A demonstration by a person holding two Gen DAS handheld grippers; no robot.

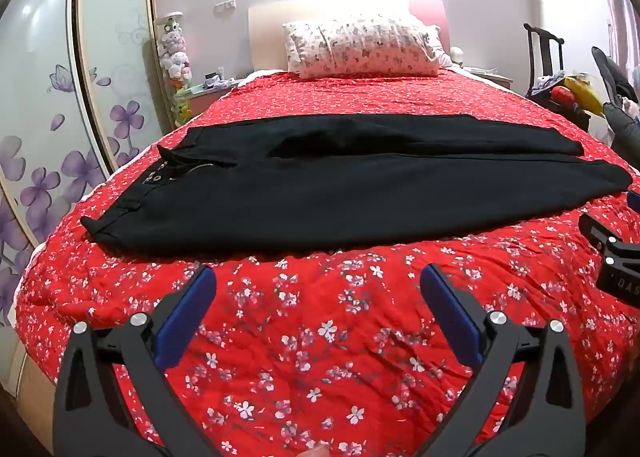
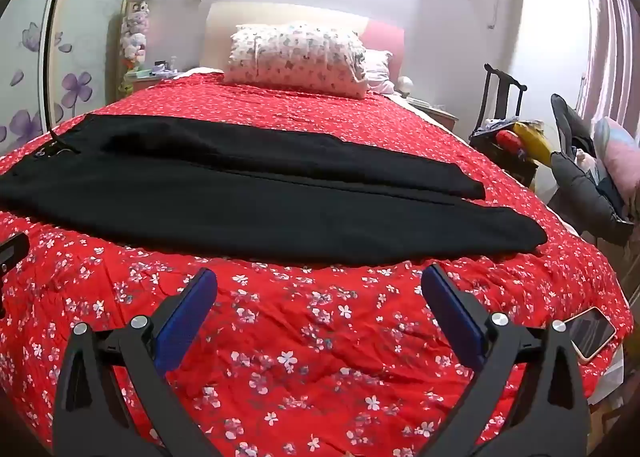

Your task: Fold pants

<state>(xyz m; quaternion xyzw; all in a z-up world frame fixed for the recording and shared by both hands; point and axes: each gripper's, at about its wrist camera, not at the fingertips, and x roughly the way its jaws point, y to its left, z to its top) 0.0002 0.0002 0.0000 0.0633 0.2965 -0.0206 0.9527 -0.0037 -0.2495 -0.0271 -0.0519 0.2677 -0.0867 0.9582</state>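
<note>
Both your claws hang released over the bed.
Black fabric pants [image 1: 352, 185] lie flat beyond your left claw [image 1: 318, 313] and right claw [image 2: 319, 315], on the red floral quilt [image 2: 320, 357].

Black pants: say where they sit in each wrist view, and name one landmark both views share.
Left wrist view: the black pants lie flat across the middle of the red floral bedspread, waistband at the left, leg ends at the right.
Right wrist view: the black pants span from the left edge to right of centre, leg ends at the right.
Shared landmark: the patterned pillow at the headboard.
</note>
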